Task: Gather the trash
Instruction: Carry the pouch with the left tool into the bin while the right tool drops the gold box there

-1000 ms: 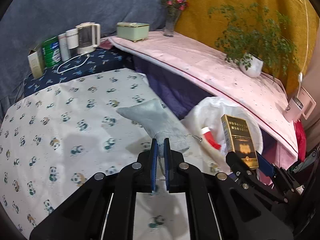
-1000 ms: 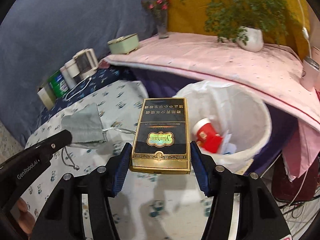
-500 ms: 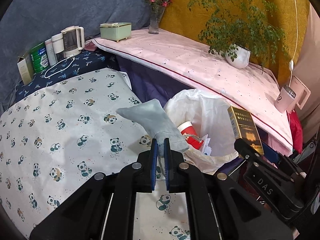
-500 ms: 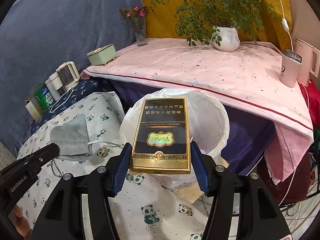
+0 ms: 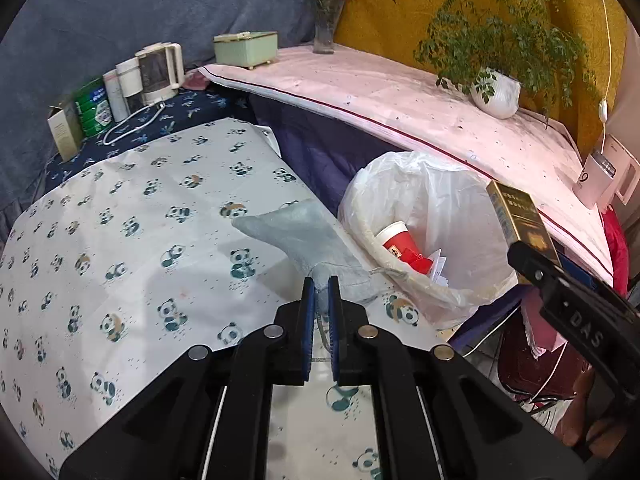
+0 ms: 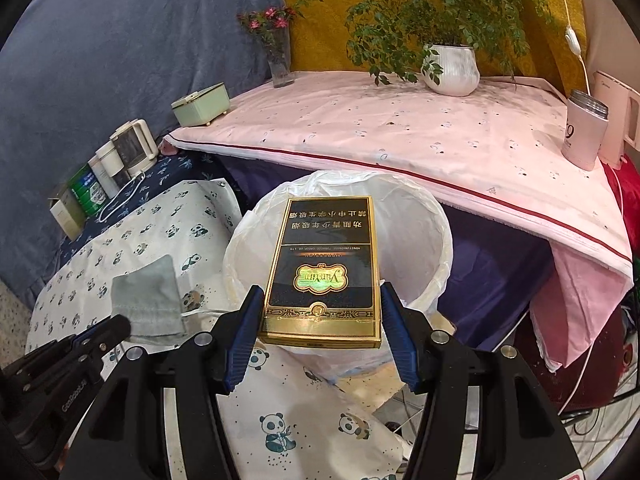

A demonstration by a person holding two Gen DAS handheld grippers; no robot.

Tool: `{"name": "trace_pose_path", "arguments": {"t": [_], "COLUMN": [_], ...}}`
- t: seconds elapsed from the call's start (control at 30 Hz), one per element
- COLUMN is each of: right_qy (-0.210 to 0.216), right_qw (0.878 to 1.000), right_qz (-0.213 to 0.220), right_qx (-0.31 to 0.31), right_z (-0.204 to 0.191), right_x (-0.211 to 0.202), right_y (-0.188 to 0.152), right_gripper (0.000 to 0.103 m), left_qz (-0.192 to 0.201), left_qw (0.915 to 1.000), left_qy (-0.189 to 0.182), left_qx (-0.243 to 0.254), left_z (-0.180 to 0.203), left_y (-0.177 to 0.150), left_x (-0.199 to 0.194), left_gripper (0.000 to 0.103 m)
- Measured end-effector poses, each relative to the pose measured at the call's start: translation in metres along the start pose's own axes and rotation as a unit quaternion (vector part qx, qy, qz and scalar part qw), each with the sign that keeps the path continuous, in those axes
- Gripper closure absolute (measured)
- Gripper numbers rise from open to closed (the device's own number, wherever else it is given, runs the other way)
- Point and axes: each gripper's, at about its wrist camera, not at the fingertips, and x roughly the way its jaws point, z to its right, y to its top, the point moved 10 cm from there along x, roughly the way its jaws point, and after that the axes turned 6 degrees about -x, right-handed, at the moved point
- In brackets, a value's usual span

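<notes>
Right wrist view shows our right tool point(image 6: 322, 316) pinching the gold cigarette box point(image 6: 324, 268) flat, long axis pointing straight ahead over the lined bin point(image 6: 434, 240), while our left tool point(image 5: 320, 294) is clamped on the grey pouch point(image 5: 308, 236) beside it.

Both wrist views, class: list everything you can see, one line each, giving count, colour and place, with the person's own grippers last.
cigarette box: one, gold and black, held over the bin
pouch: one, grey drawstring, on the panda cloth beside the bin
bin: one, white liner, between the two tables
paper cup: one, red and white, inside the bin
panda cloth: one, white, near table
pink cloth: one, far table
potted plant: one, green in white pot, far table
flower vase: one, clear, pink flowers
green box: one, pale green
kettle: one, white, back left
left gripper: black, blue pads, shut on the pouch
right gripper: black, blue pads, shut on the cigarette box
</notes>
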Motion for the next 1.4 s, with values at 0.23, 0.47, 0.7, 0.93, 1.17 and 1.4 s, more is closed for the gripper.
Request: {"name": "trace_pose_path", "arguments": {"t": [0.23, 0.47, 0.7, 0.93, 1.17, 1.4], "right_qy": [0.029, 0.066, 0.095, 0.092, 0.056, 0.007], "right_qw": [0.999, 0.995, 0.991, 0.991, 0.995, 0.999], "right_qz": [0.006, 0.022, 0.041, 0.052, 0.052, 0.035], "right_qx": [-0.029, -0.067, -0.085, -0.086, -0.064, -0.035], "right_z": [-0.034, -0.086, -0.118, -0.108, -0.058, 0.009], "right_x": [-0.012, -0.042, -0.075, -0.09, -0.079, -0.048], "right_y": [0.001, 0.001, 0.0, 0.001, 0.01, 0.013], "right_gripper": [0.047, 0.047, 0.047, 0.047, 0.047, 0.047], "left_qz": [0.055, 0.127, 0.17, 0.182, 0.142, 0.078], "left_qw": [0.998, 0.9883, 0.9818, 0.9821, 0.9884, 0.9952], "left_qy": [0.025, 0.045, 0.031, -0.013, -0.051, -0.059], "left_qx": [-0.018, -0.071, -0.078, -0.048, -0.02, 0.01], "left_z": [-0.017, -0.036, -0.02, 0.036, 0.083, 0.105], "left_y": [-0.009, -0.001, 0.007, 0.018, 0.023, 0.031], "left_x": [-0.059, -0.141, -0.206, -0.231, -0.19, -0.11], "left_gripper": [0.097, 0.097, 0.097, 0.097, 0.097, 0.097]}}
